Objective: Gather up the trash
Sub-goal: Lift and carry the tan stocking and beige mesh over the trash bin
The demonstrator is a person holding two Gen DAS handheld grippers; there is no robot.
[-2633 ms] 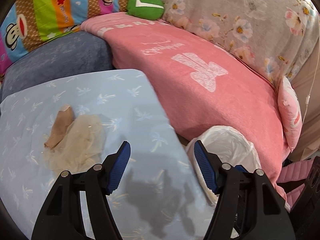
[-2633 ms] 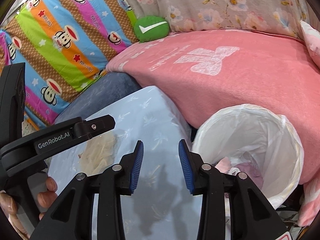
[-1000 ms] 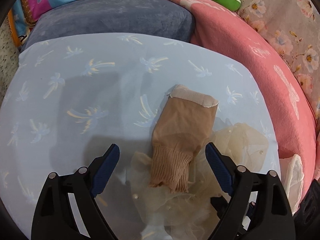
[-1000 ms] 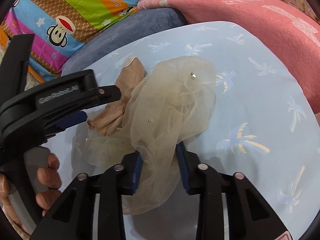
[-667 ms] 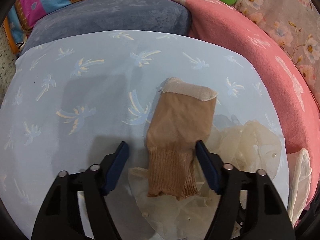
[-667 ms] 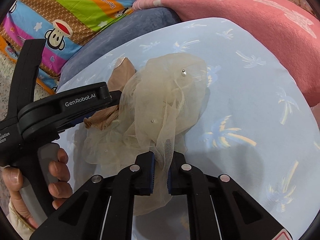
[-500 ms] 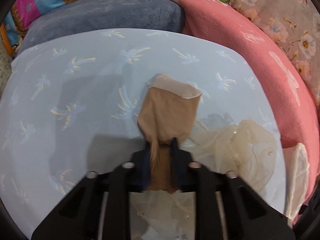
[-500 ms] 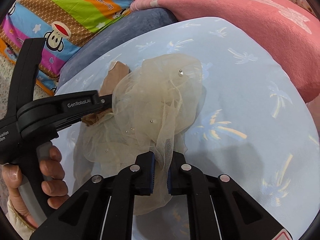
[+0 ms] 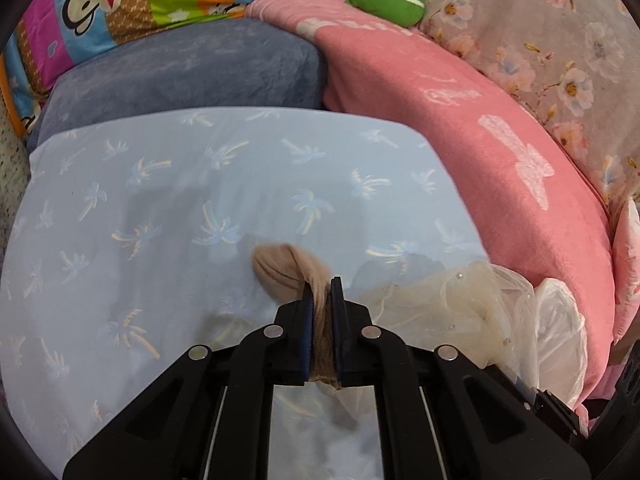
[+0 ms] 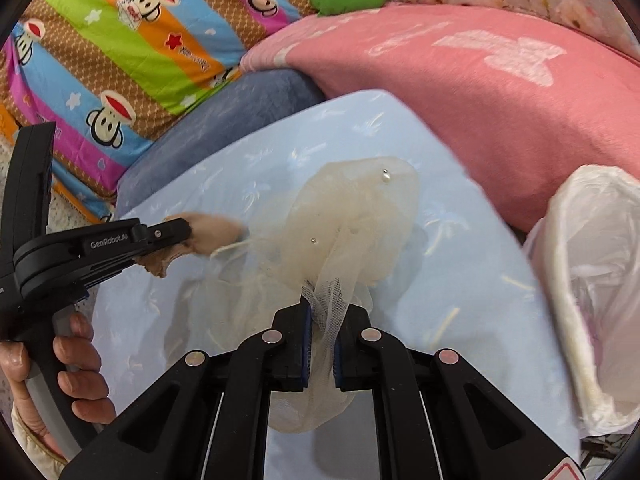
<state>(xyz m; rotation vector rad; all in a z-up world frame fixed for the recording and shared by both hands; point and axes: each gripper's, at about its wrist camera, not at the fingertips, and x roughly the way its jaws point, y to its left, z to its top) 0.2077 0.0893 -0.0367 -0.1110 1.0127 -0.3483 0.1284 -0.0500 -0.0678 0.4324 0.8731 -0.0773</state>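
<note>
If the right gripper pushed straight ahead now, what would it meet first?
Probably the blue cushion. The right gripper is shut on the mesh, which hangs in front of it; depth is unclear.

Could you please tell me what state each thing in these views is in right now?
Left tongs: shut on the tan stocking.
Tan stocking: bunched, pinched at its ribbed end.
Right tongs: shut on the beige mesh.
Beige mesh: gathered, partly lifted off the blue cloth.
Trash bag: open, white liner.

Tan sock (image 9: 290,270) in left gripper (image 9: 321,284)
</note>
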